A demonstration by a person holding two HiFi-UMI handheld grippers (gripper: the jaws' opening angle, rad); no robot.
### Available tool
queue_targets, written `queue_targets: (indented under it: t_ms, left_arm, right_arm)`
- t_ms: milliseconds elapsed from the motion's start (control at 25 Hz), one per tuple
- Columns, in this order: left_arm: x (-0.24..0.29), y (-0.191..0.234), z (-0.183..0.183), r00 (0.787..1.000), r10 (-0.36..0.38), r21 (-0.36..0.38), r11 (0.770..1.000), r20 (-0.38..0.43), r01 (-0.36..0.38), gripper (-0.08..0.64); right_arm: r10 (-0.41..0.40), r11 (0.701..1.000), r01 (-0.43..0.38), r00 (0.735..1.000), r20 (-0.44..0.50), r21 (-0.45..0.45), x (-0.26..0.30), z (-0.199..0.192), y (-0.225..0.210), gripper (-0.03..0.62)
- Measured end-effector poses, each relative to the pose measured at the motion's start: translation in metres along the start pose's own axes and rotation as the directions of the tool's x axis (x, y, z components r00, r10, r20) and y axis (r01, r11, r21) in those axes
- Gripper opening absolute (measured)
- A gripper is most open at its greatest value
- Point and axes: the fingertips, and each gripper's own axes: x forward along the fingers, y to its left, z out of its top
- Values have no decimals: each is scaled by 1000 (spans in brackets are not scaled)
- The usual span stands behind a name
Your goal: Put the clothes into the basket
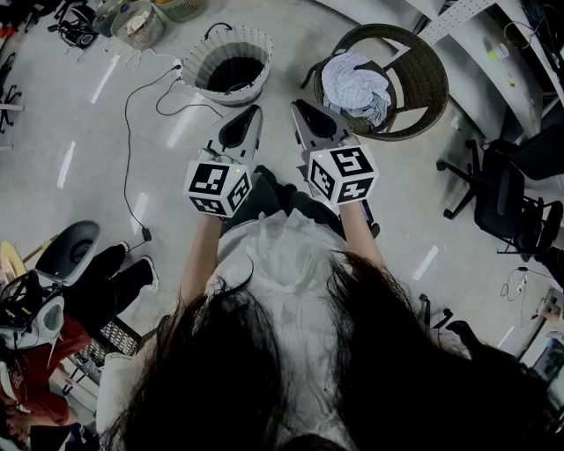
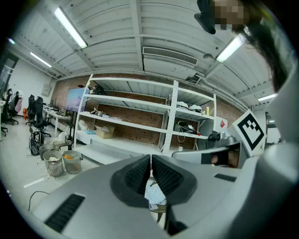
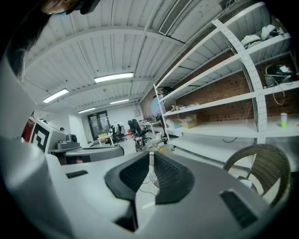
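Note:
A heap of pale blue and white clothes [image 1: 354, 84] lies on the seat of a round wicker chair [image 1: 421, 77] at the upper right of the head view. A white laundry basket [image 1: 226, 63] with a dark inside stands on the floor to the chair's left. My left gripper [image 1: 253, 111] points at the basket and my right gripper [image 1: 299, 107] points between basket and chair; both are held in the air, shut, with nothing in them. In the left gripper view the shut jaws [image 2: 151, 161] frame a bit of the clothes [image 2: 154, 193]. The right gripper view shows shut jaws [image 3: 151, 157] and the chair [image 3: 261, 161].
A black cable [image 1: 130, 123] trails over the floor left of the basket. Small wire bins [image 1: 139, 23] stand at the top left. Black office chairs [image 1: 507, 194] are on the right, and a seated person [image 1: 40, 352] is at the lower left. White shelving [image 2: 140, 121] runs behind.

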Motion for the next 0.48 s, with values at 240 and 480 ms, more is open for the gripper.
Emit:
queue_targets:
  t_ms: [240, 480]
  left_arm:
    - [5, 11, -3, 1000, -4, -11, 1000, -12, 3, 23]
    - [13, 31, -5, 999, -20, -32, 999, -30, 19, 23]
  right_arm:
    - [-14, 1000, 13, 1000, 2, 25, 12, -1, -3, 46]
    - [-32, 998, 33, 999, -8, 46, 30, -2, -2, 46]
